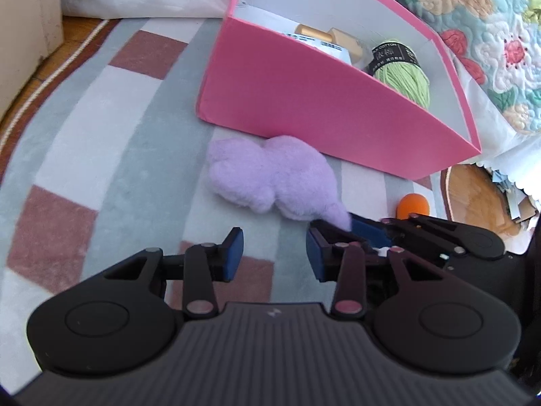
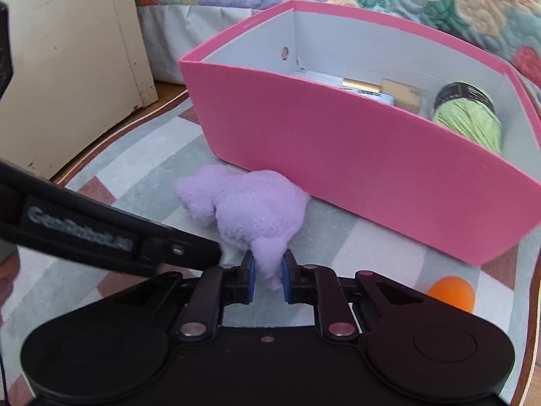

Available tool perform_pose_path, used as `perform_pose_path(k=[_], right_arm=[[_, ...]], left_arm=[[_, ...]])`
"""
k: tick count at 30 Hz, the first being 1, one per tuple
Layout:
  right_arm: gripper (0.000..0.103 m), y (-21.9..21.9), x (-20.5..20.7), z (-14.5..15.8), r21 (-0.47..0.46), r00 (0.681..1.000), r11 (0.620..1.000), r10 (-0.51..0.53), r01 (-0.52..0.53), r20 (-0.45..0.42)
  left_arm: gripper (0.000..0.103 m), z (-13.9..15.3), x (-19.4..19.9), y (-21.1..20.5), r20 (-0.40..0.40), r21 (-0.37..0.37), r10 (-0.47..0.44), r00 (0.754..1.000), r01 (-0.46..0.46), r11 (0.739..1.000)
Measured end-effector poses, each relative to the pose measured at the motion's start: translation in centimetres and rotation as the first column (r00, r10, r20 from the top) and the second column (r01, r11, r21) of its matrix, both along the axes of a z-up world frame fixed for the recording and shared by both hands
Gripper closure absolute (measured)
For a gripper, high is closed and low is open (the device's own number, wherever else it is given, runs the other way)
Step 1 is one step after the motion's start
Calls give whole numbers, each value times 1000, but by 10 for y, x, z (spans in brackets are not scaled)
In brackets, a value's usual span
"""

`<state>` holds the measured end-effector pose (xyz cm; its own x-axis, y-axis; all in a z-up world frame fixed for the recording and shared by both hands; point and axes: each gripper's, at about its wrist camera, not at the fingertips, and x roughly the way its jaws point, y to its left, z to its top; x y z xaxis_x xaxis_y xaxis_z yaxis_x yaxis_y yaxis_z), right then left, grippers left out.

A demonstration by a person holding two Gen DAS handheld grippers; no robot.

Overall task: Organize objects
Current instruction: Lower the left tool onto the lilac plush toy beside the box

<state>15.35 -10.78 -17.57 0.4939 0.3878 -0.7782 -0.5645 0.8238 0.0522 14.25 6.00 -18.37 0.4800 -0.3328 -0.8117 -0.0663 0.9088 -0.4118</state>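
Jaws seemingly pinching plush toy [image 2: 250, 209] (box [image 2: 338, 155]: yarn [image 2: 470, 118])

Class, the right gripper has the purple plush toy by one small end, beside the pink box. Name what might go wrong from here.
1. The right gripper pinches only a thin tip of the purple plush toy, so the toy may slip out when lifted.
2. The pink box has a tall wall right beside the toy; a low lift could snag it.
3. The left gripper is open close by and could collide.
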Motion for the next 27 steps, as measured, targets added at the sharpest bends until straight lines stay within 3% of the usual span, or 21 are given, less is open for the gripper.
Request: perform_pose_path(k=[6, 9, 13, 15, 17, 21, 27], right_arm=[[93, -19, -12, 7, 37, 999, 999, -30, 30, -18], [92, -24, -15, 7, 27, 999, 999, -18, 19, -36], [77, -22, -9, 9, 46, 999, 999, 17, -15, -43], [59, -24, -4, 15, 79, 999, 997, 14, -11, -40], [47, -21, 4, 18, 102, 999, 995, 16, -11, -46], [45, -12, 26, 12, 95, 997, 995, 26, -19, -74], [40, -6, 50, -9, 165, 978, 986, -5, 40, -206]], left_arm=[[61, 1, -1, 20, 5, 16, 81, 997, -81, 997], [52, 2, 2, 28, 30, 30, 122, 992, -123, 992], [48, -3, 11, 41, 41, -9, 184, 982, -183, 983], [47, -6, 16, 44, 39, -23, 196, 980, -195, 981], [47, -11, 19, 44, 34, -15, 197, 980, -197, 980], [47, -21, 23, 47, 29, -67, 215, 976, -212, 975], [47, -27, 21, 51, 22, -138, 218, 976, -213, 967]])
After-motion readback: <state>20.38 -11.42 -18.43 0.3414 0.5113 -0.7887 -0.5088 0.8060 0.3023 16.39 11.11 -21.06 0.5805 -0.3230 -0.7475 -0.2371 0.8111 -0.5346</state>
